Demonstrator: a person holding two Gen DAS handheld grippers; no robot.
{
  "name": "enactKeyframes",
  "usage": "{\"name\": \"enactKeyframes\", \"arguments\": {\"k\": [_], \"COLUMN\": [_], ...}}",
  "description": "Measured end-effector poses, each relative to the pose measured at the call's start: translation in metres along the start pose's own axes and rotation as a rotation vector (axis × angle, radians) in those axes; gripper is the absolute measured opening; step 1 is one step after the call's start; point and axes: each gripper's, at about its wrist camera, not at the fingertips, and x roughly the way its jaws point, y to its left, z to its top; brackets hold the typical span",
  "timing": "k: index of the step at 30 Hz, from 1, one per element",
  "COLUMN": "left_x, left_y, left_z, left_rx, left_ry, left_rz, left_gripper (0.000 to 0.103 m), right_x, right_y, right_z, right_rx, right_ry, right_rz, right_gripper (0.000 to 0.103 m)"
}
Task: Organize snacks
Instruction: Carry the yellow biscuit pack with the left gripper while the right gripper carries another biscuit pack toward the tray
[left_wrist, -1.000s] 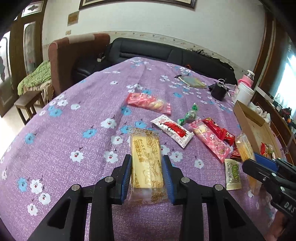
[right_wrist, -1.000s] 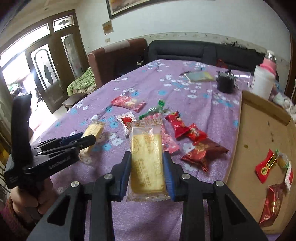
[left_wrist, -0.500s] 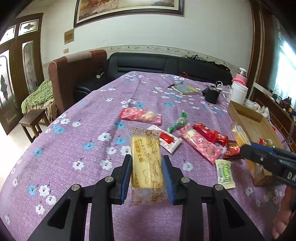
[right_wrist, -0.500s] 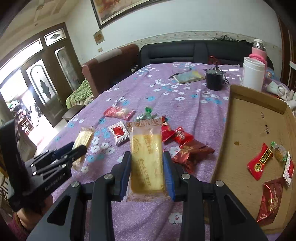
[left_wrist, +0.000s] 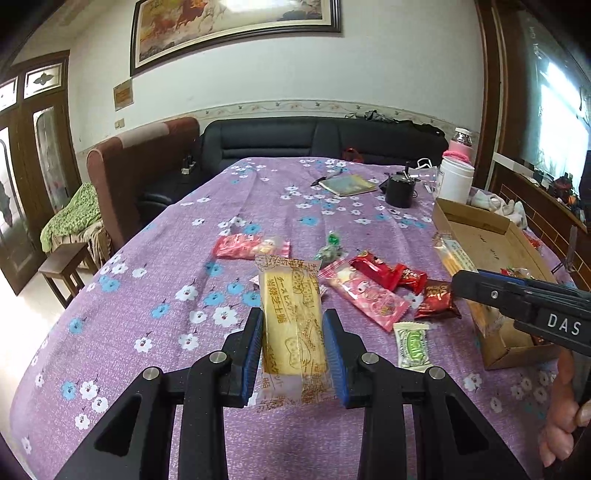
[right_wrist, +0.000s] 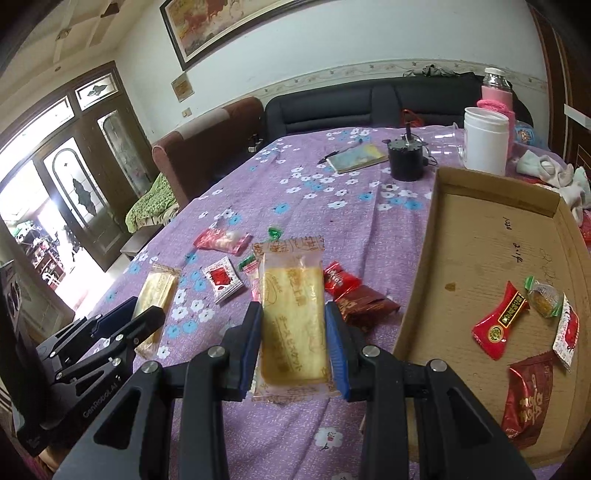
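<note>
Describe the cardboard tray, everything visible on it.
The cardboard tray is a shallow, open-topped brown corrugated box with low walls, stained and marked with handwriting on its floor. It lies flat on the purple floral tablecloth at the table's right side, beside the white canister. Inside, near the right wall, lie a red candy packet, a clear-wrapped sweet, a white-and-red sachet and a dark red packet. Neither gripper touches it.

Box (right_wrist: 476, 236): we see it right of the snacks (right_wrist: 221, 278), on the table (right_wrist: 332, 206).
Cup (right_wrist: 406, 162): behind the box's left corner.
</note>
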Motion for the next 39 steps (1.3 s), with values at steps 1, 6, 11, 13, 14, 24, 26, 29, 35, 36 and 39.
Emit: {"name": "enactKeyframes", "arguments": {"k": [1, 6, 11, 13, 14, 24, 26, 29, 35, 36, 39], "left_x": [-0.001, -0.004, -0.005, -0.005, -0.005, -0.007, -0.006, -0.006, -0.007, -0.007, -0.007], "left_y": [-0.002, -0.009, -0.019, -0.022, -0.023, -0.038, -0.040, -0.045, -0.063, -0.070, -0.091], "left_z": [0.001, 0.003, 0.007, 0.008, 0.008, 0.012, 0.013, 0.016, 0.029, 0.033, 0.040], "left_rx": [0.003, 0.017, 0.036, 0.043, 0.046, 0.072, 0.075, 0.080, 0.087, 0.093, 0.114], "left_ry": [-0.001, -0.007, -0.011, -0.011, -0.012, -0.020, -0.020, -0.022, -0.030, -0.032, -0.035], "left_rz": [-0.001, -0.009, -0.018, -0.022, -0.023, -0.040, -0.043, -0.049, -0.092, -0.105, -0.139], "left_gripper": [0.035, 0.035, 0.035, 0.035, 0.035, 0.035, 0.035, 0.035, 0.034, 0.034, 0.034], "right_x": [-0.001, -0.003, -0.004, -0.005, -0.005, -0.006, -0.007, -0.007, -0.016, -0.019, -0.026], "right_y": [-0.001, -0.007, -0.011, -0.012, -0.012, -0.020, -0.022, -0.026, -0.049, -0.057, -0.080], "right_z": [0.001, 0.002, 0.003, 0.003, 0.004, 0.006, 0.007, 0.008, 0.016, 0.018, 0.020], "right_rx": [0.005, 0.026, 0.042, 0.045, 0.047, 0.071, 0.076, 0.085, 0.147, 0.169, 0.231], "right_ry": [-0.001, -0.006, -0.007, -0.007, -0.008, -0.010, -0.011, -0.013, -0.043, -0.049, -0.061], "right_rz": [0.000, -0.003, -0.004, -0.004, -0.005, -0.011, -0.010, -0.015, -0.034, -0.043, -0.065], "right_gripper": [0.033, 0.033, 0.033, 0.033, 0.033, 0.033, 0.033, 0.033, 0.033, 0.033, 0.033]}}
